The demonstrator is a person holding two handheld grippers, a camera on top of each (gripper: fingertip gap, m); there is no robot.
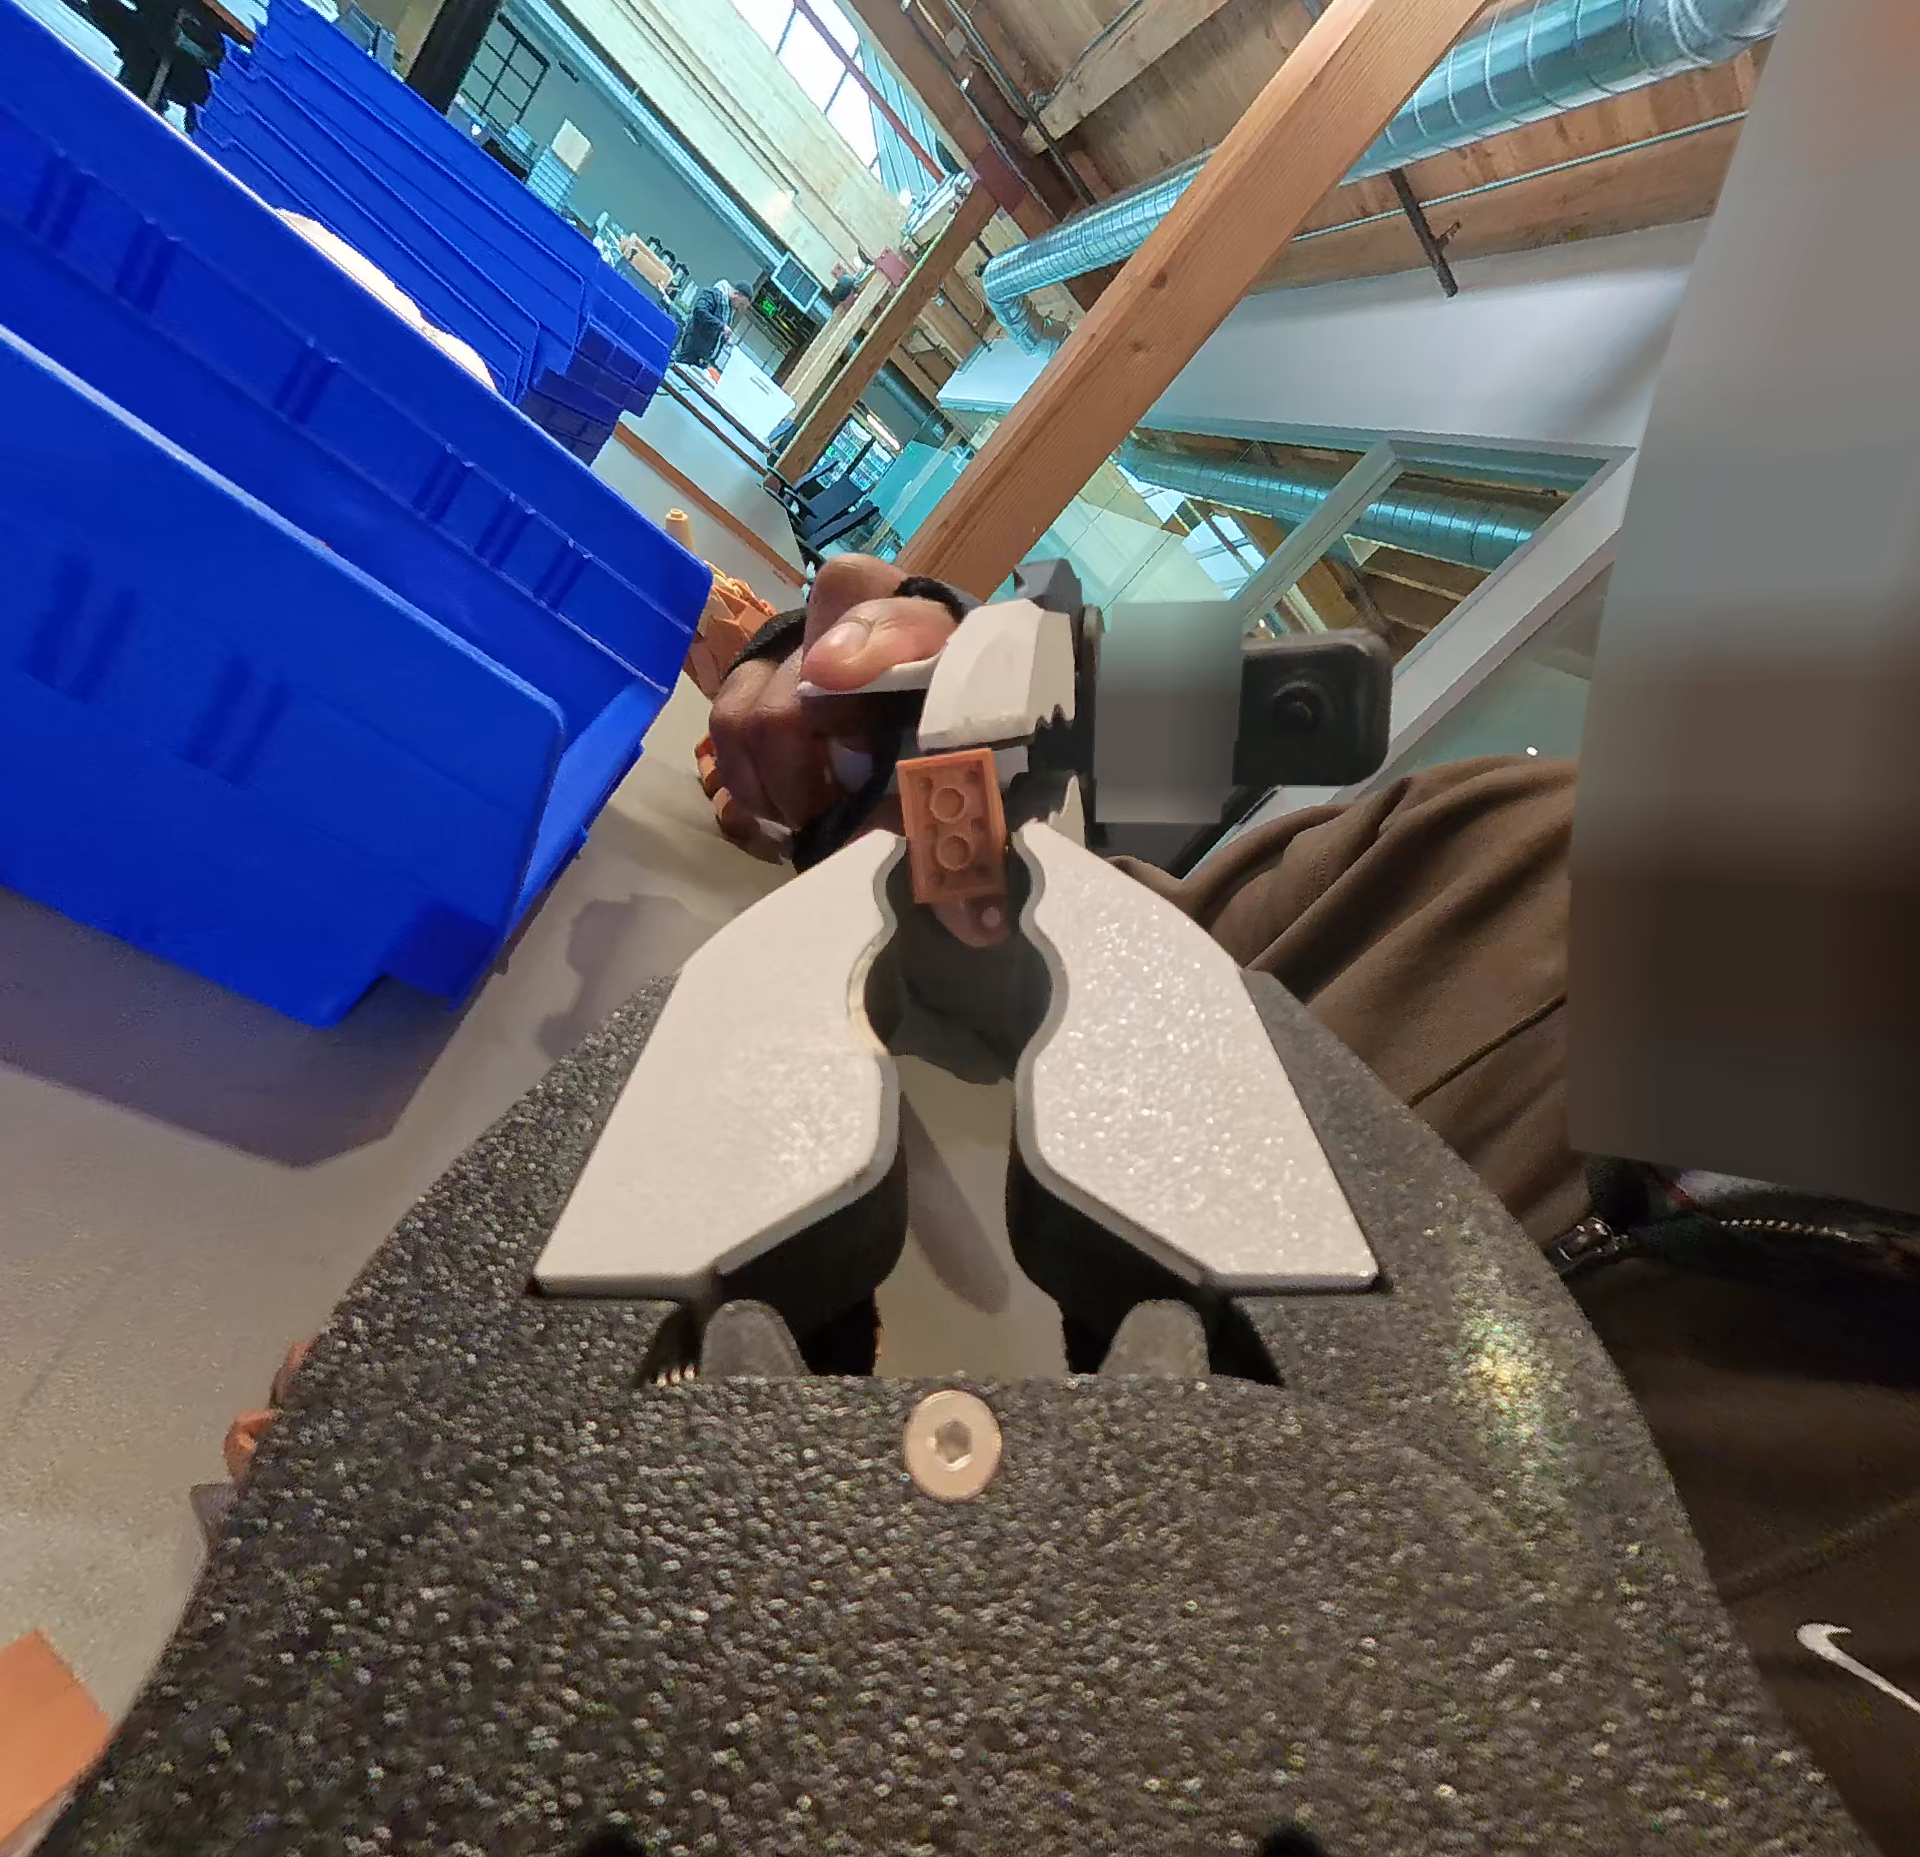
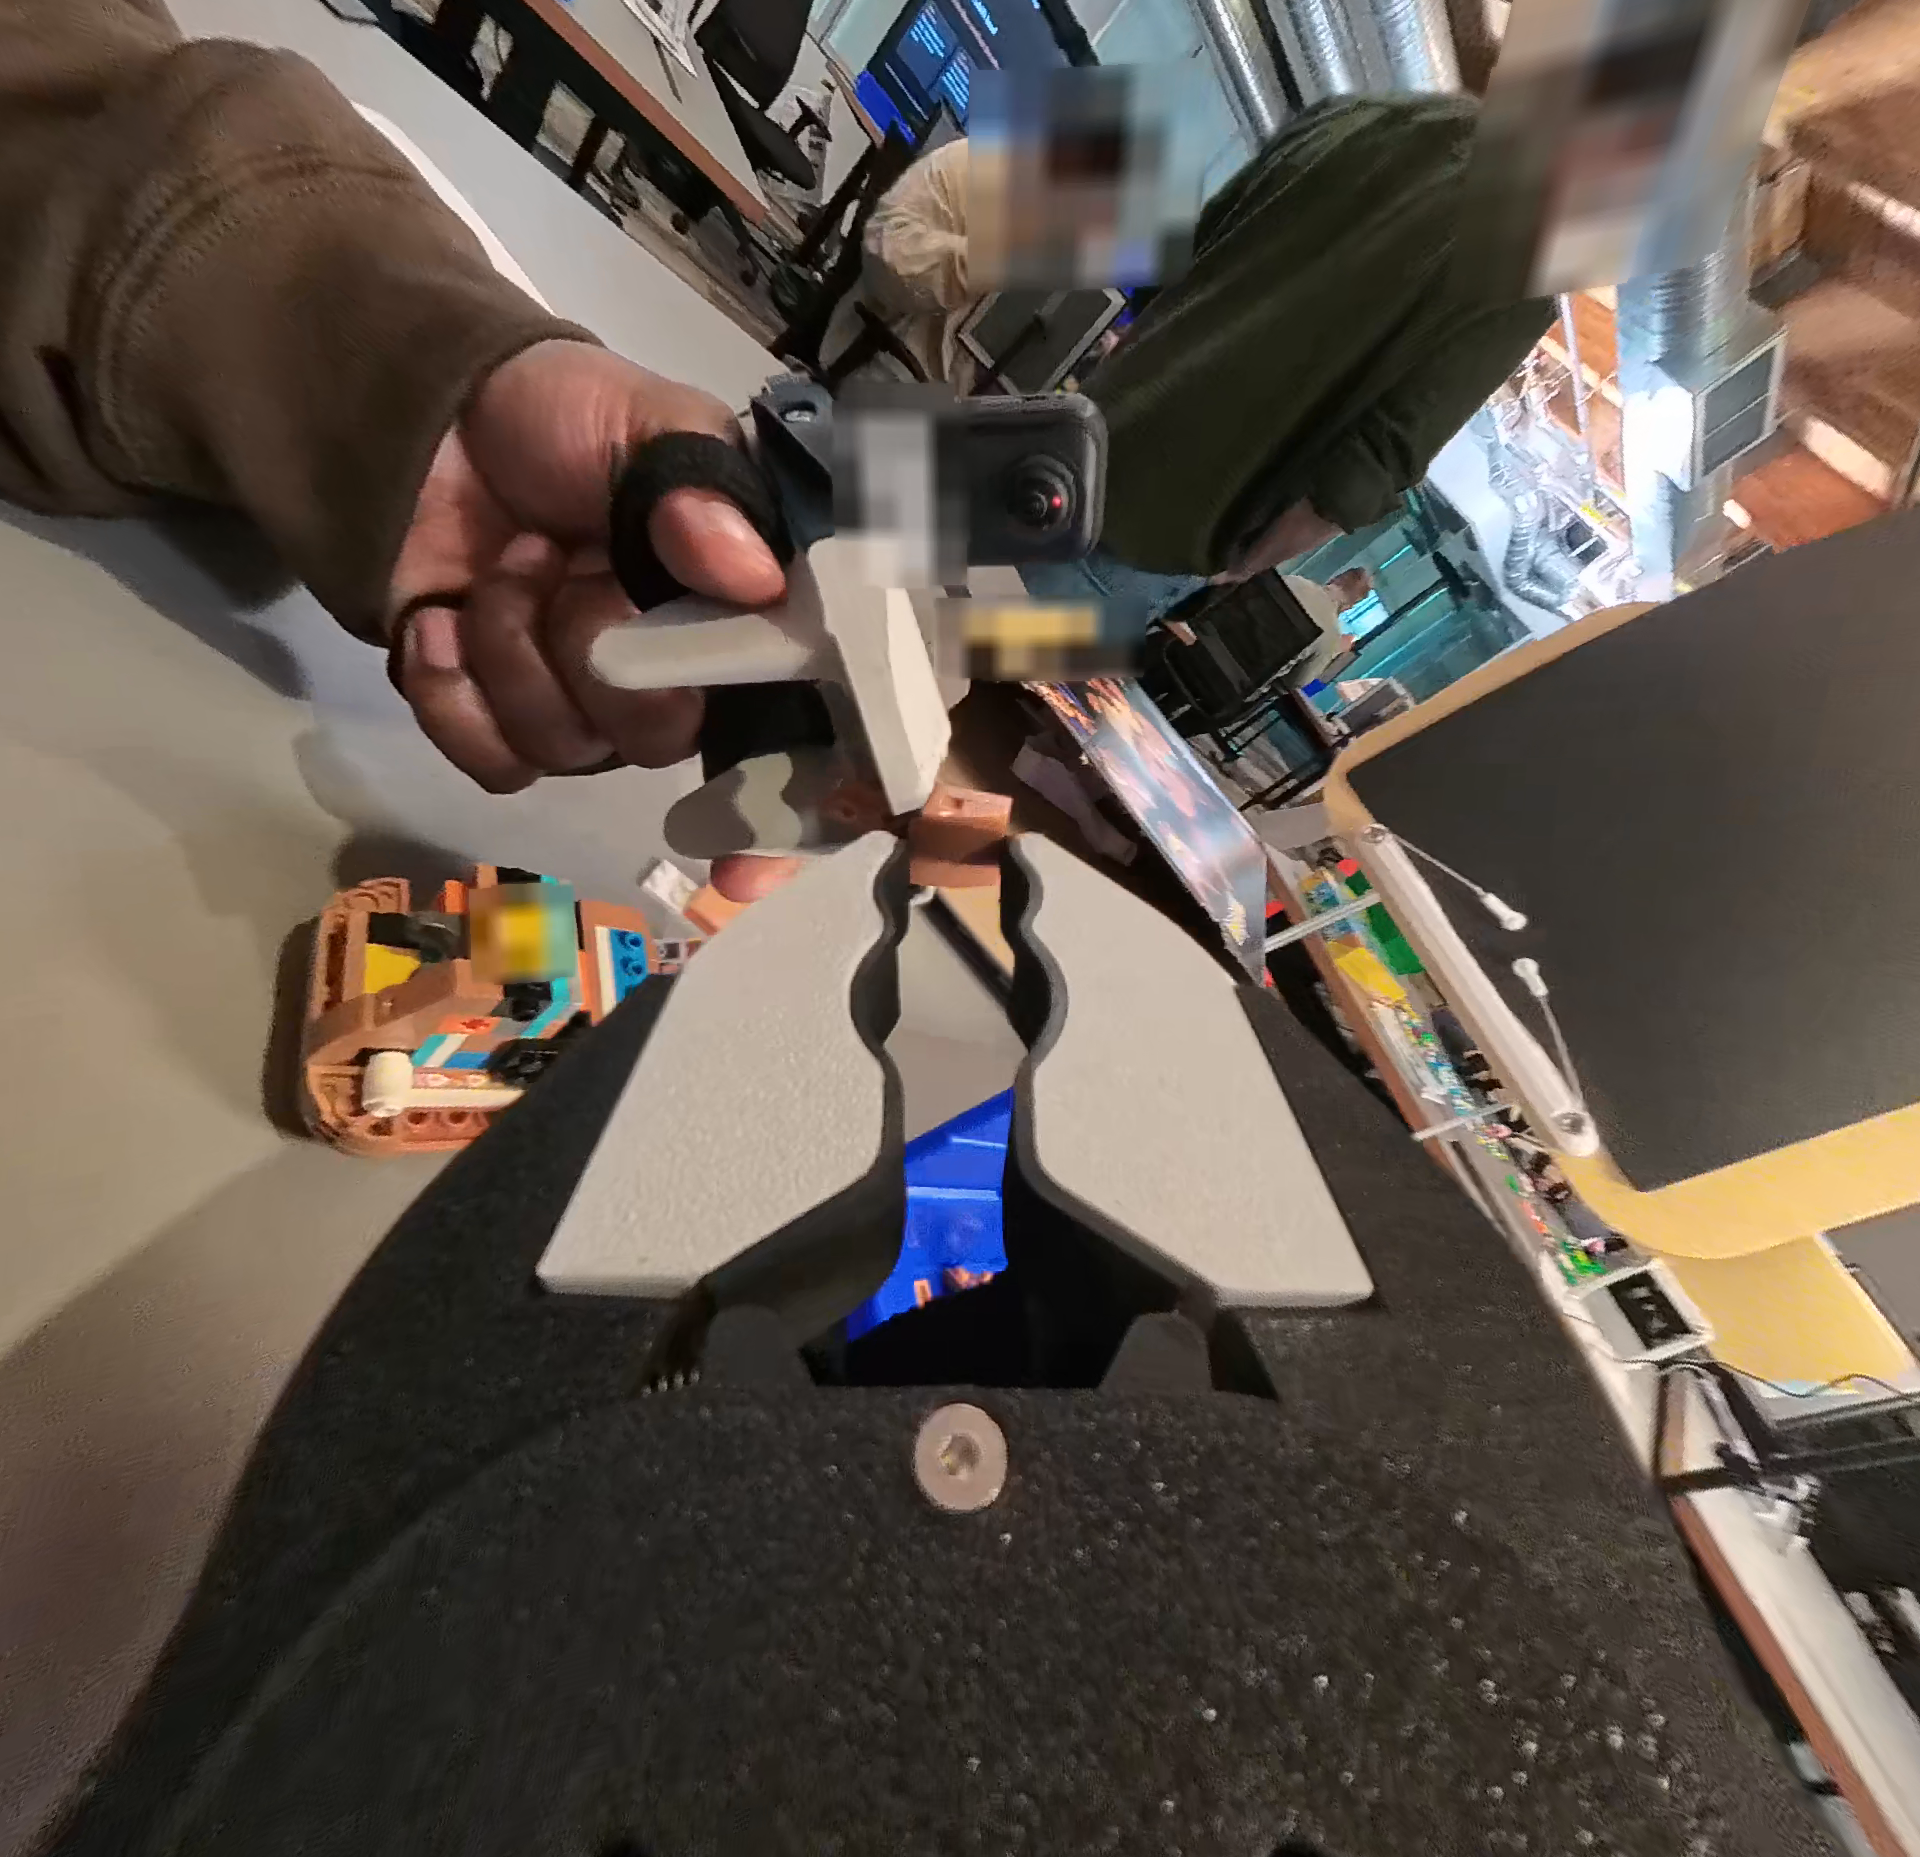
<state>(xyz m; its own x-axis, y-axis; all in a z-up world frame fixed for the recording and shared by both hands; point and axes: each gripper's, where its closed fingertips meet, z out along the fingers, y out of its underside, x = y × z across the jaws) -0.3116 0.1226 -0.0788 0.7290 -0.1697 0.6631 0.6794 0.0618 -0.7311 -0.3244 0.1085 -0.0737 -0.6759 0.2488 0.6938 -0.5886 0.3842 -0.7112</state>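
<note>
The left gripper point(image 1: 958, 877) has its two grey fingers point(image 1: 790, 1059) closed on a small brown plate brick point(image 1: 953, 831), which stands up between the fingertips with its studs facing the camera. Its long axis runs along the fingers, away from the camera, and it leans a little to the left; a darker brown piece point(image 1: 982, 922) is attached at its lower end, inside the gap between the fingers. The other gripper point(image 1: 997, 695) is directly behind the brick, held by a hand point(image 1: 800, 727), and its grey tips come down to the far end of the brick, so the two tools meet at the same piece. In the right wrist view the right gripper point(image 2: 951, 857) is closed in the same way on a brown brick piece point(image 2: 961, 820) at its tips, and the left tool's fingers point(image 2: 894, 706) come from the upper left and seem to touch this piece; whether both tools hold one joined piece or two separate bricks I cannot tell. Both grippers are equally near, tip against tip, above the grey desk point(image 1: 156, 1236). Stacked blue bins point(image 1: 312, 664) lie at the left on the desk in the left wrist view, and in the right wrist view a partly built brown brick model point(image 2: 447, 1018) rests on the desk at the left, well apart from the fingers.
</note>
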